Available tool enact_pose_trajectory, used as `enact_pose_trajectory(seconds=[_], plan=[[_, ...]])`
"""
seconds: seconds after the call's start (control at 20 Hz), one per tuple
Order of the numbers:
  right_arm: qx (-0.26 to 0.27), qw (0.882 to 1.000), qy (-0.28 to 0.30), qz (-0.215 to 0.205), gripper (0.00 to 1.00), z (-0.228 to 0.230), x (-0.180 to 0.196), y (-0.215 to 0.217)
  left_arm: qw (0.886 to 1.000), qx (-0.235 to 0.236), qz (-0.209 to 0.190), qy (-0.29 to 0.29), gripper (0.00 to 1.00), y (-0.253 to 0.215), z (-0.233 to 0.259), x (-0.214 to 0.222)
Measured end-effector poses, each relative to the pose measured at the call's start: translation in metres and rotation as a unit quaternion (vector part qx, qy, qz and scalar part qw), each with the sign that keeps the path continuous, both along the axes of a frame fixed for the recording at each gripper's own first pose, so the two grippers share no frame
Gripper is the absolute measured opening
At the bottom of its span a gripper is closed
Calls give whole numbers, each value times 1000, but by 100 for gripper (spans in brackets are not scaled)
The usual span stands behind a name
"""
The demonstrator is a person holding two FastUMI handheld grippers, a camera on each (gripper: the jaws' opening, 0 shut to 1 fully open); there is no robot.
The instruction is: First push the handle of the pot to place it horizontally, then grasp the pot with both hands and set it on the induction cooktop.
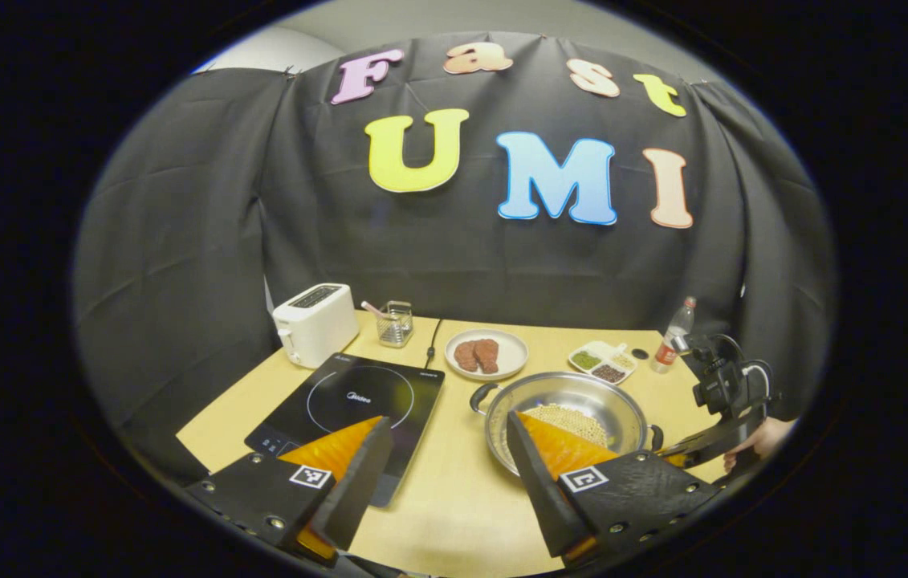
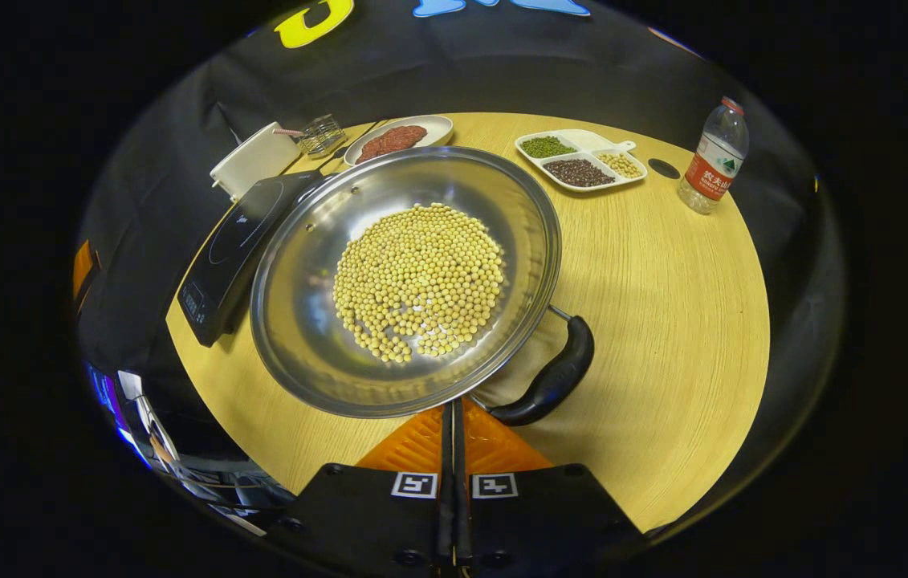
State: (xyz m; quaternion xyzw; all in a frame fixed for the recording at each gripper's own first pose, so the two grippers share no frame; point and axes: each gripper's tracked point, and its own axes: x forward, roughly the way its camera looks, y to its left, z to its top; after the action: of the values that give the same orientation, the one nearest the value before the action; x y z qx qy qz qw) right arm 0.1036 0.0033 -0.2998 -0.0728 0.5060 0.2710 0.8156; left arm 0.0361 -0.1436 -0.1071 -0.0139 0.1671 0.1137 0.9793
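Black gripper bodies (image 1: 441,449), square coded markers (image 2: 454,485), round screws (image 1: 275,523)

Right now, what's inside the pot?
The pot holds a single pile of pale yellow beans spread over the middle of its bottom, with bare metal around them. The bottom beneath the beans is covered.
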Motion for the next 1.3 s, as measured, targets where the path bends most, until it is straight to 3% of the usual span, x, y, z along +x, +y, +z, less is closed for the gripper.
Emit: enact_pose_trajectory(seconds=[0.2,0.75,1.0,1.05,1.2,1.25,1.3], plan=[[-3,1000,0,3,2,-2,11,-9,1000,9,12,-1,87,-11,1,2],[11,999,13,-50,0,-2,41,-29,1000,5,24,5,87,-21,3,15],[8,997,-2,-80,2,0,59,-33,1000,2,0,8,88,-25,2,22],[6,996,-6,-89,2,0,63,-34,1000,3,-6,8,82,-23,3,24],[1,993,-16,-118,2,2,72,-35,1000,-4,-24,6,82,-13,3,28],[-1,992,-19,-127,2,4,74,-35,1000,-8,-29,4,88,-7,2,27],[-4,991,-22,-135,2,5,73,-35,999,-11,-34,2,82,-2,3,29]])
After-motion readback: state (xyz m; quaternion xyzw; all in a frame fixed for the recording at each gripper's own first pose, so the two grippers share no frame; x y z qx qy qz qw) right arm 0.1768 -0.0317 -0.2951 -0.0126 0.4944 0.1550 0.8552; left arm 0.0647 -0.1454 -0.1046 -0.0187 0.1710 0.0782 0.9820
